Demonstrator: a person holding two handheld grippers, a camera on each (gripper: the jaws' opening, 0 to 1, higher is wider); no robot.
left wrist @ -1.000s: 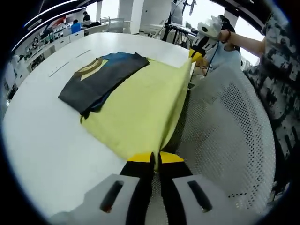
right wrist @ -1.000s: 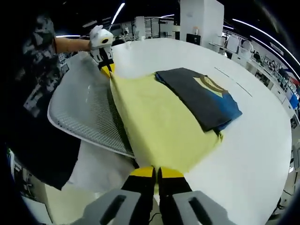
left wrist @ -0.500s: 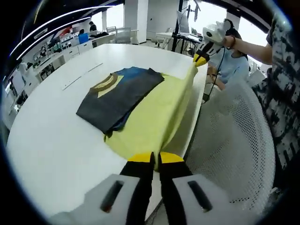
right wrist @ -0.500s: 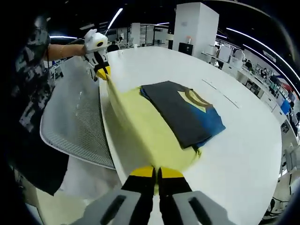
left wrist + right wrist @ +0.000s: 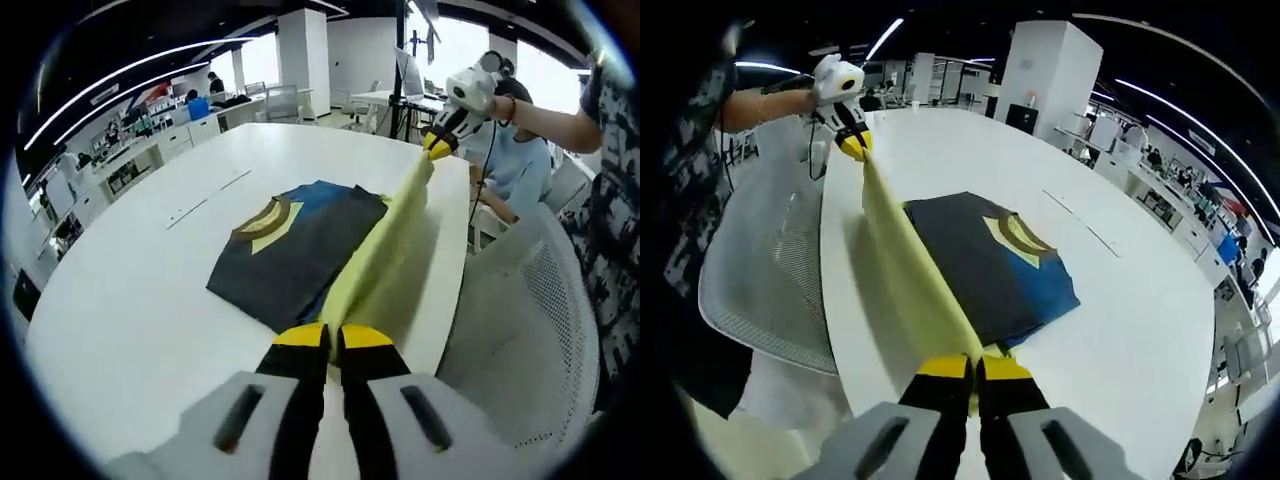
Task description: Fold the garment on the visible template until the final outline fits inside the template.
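In the left gripper view, my left gripper (image 5: 333, 338) rises from six o'clock with its yellow-tipped jaws pressed together on one corner of the yellow garment (image 5: 385, 255). The cloth runs from those jaws up toward one o'clock as a taut raised edge, ending at my right gripper (image 5: 437, 147), whose yellow tips pinch the other corner. My right hand (image 5: 470, 92) wraps the white body of that gripper. Below the raised edge, the rest of the yellow cloth hangs down to the white table (image 5: 130, 280) near its edge.

At about eleven o'clock from my left jaws lies the dark folded shirt (image 5: 295, 250), flat on the table, with a blue patch and a yellow-and-brown collar marking on its far part. The lifted yellow cloth stands just beside its near long side and covers a strip of it. I cannot tell where a template lies under the cloth.

In the right gripper view, my right gripper (image 5: 971, 369) comes up from six o'clock, jaws closed on the yellow garment (image 5: 902, 268). The cloth stretches toward eleven o'clock to my left gripper (image 5: 852, 144), pinched shut on the far corner. The dark folded shirt (image 5: 985, 262) sits at about one o'clock from my jaws, touching the yellow cloth.

A white mesh chair (image 5: 758, 280) stands at nine o'clock, just off the table edge.
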